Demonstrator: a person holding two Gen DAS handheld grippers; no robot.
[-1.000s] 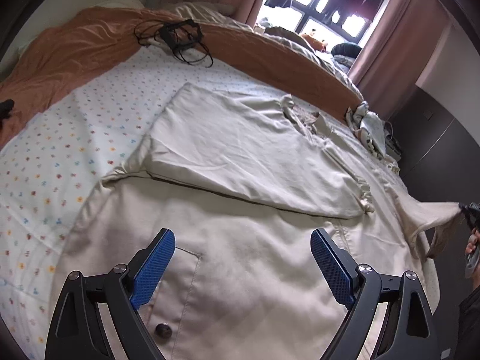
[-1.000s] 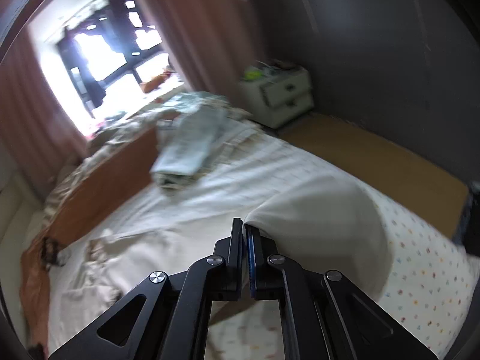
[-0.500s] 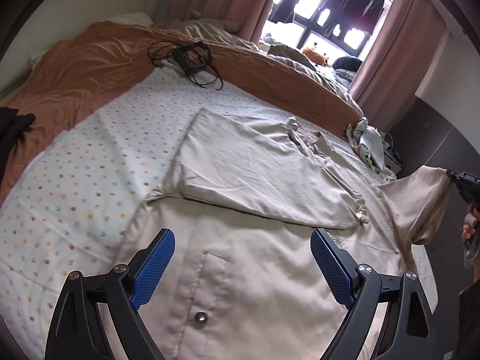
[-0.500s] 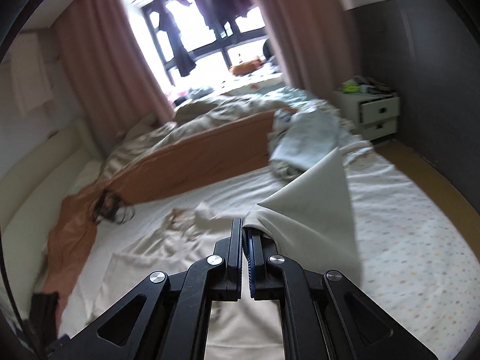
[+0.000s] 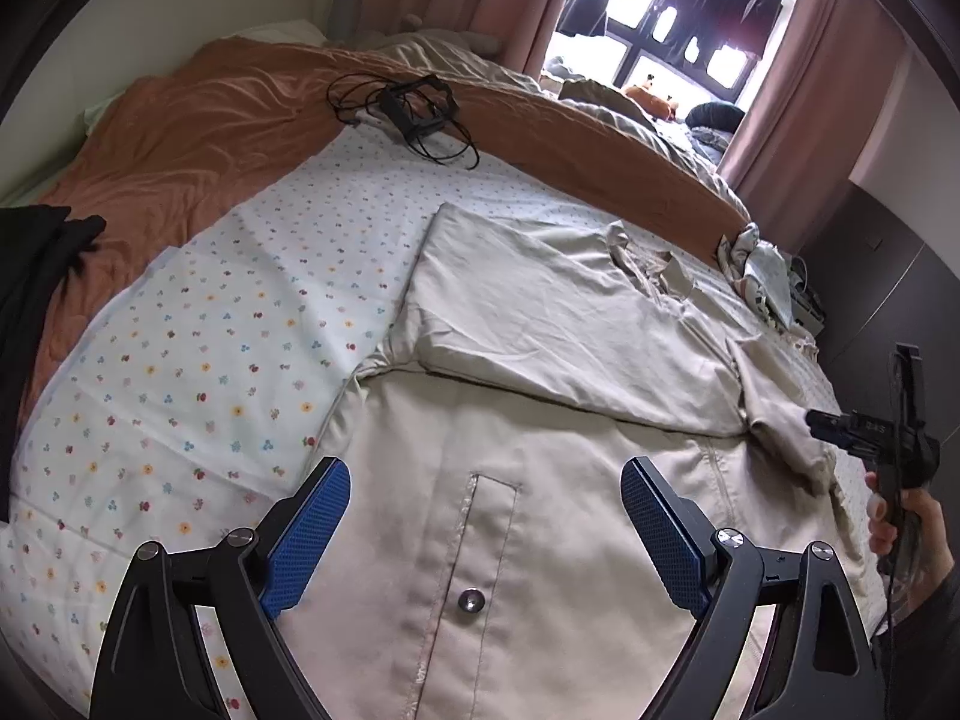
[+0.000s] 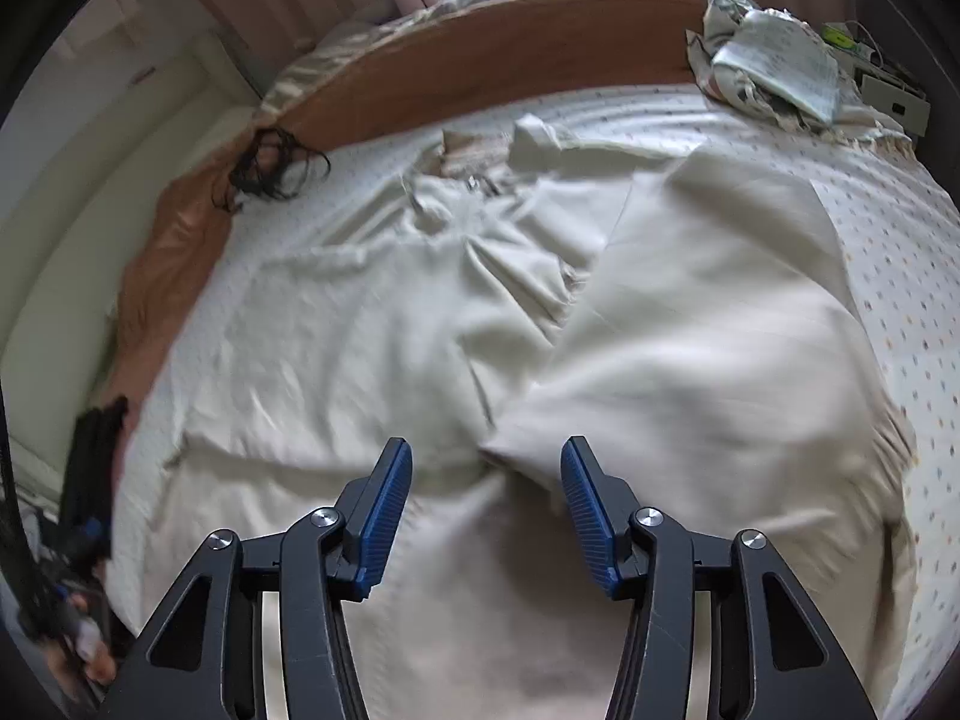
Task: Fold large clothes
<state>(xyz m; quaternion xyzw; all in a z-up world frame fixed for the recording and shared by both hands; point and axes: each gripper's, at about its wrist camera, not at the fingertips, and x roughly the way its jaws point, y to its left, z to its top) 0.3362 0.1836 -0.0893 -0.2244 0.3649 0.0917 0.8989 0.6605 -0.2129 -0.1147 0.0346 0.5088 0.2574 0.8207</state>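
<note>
Right gripper (image 6: 486, 501) jaws just opening, sleeve (image 6: 690, 360) loose between them; left gripper (image 5: 480, 528) wide open, empty, over coat (image 5: 540, 510).

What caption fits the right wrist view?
Right gripper, jaws just opened, above the second sleeve folded across the beige coat on the floral bedsheet.

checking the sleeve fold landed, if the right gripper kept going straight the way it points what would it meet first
Most likely the folded-over sleeve of the beige jacket: its cuff corner lies just ahead, between the open right gripper fingers, whose jaws have just been opening and no longer pinch it. Depth is blurred, so how near is unclear.
</note>
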